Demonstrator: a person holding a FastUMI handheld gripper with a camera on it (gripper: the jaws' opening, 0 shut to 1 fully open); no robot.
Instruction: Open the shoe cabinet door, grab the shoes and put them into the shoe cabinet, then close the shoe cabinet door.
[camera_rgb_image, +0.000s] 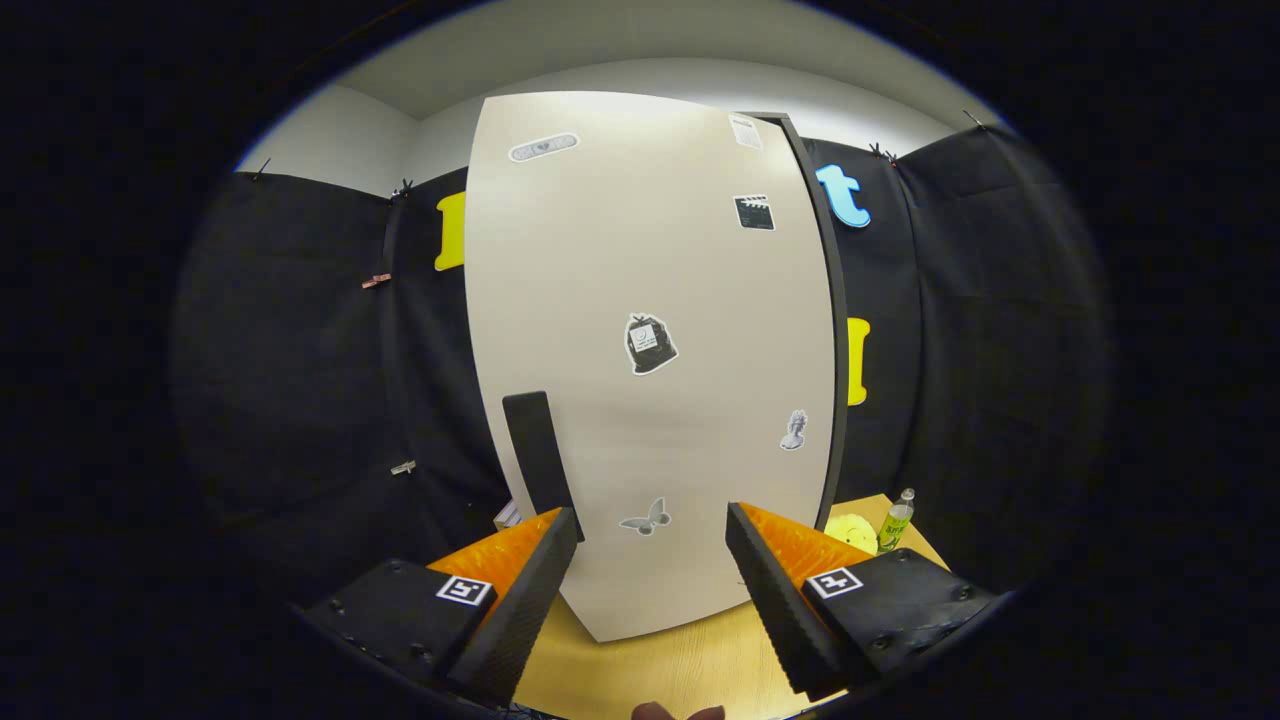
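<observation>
Pale beige shoe cabinet door (650, 350), dotted with stickers and a dark handle (540, 450) at seven o'clock, stands shut on the wooden surface (650, 670) just ahead of the wide-spread, empty gripper (652, 540).

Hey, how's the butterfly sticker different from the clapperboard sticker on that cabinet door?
The butterfly sticker is pale grey and sits low on the cabinet door, just ahead of the open gripper; the clapperboard sticker is black and high up near the door's dark edge. The butterfly has a winged outline, the clapperboard a squarish one. Both lie flat on the door.
</observation>
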